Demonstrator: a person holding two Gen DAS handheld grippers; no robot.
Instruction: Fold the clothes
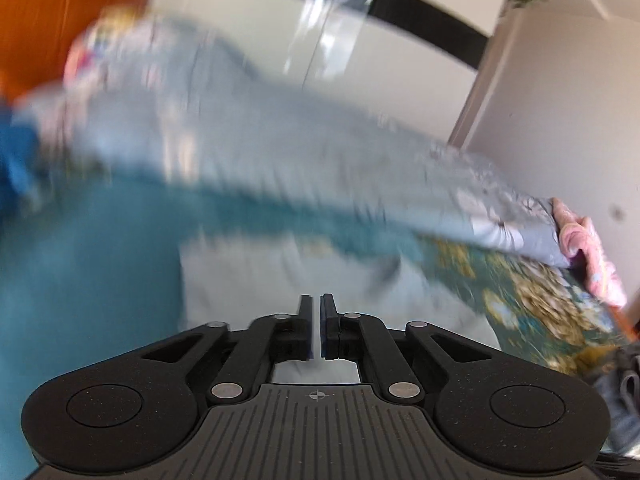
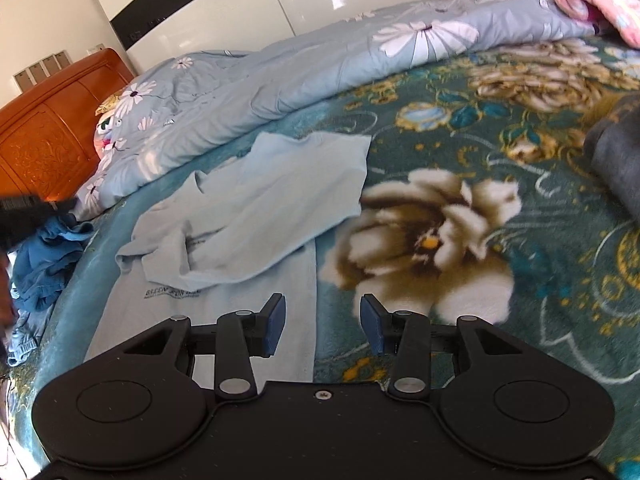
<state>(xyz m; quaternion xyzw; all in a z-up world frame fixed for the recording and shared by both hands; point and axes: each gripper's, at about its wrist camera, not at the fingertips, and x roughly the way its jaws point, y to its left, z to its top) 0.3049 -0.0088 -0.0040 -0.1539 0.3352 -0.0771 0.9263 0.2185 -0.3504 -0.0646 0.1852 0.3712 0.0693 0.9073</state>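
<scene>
Fabric lies part-folded: I see the pale blue shirt (image 2: 256, 208) on the bed (image 2: 520, 280), one flap turned over its near half, more folds wanting. My right claw (image 2: 323, 330) gapes wide, empty; my left claw (image 1: 316, 326) is nearly closed, gripping nothing visible.

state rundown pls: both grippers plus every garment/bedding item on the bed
left gripper: jaws almost closed, a thin gap, nothing visible between them
right gripper: open, empty, at the shirt's edge
light blue T-shirt: partly folded, one side flipped over, wrinkled
blue garment: crumpled at the bed's edge
dark grey garment: folded, as far as visible
floral quilt: bunched along the far side
pink item: lying on the quilt
</scene>
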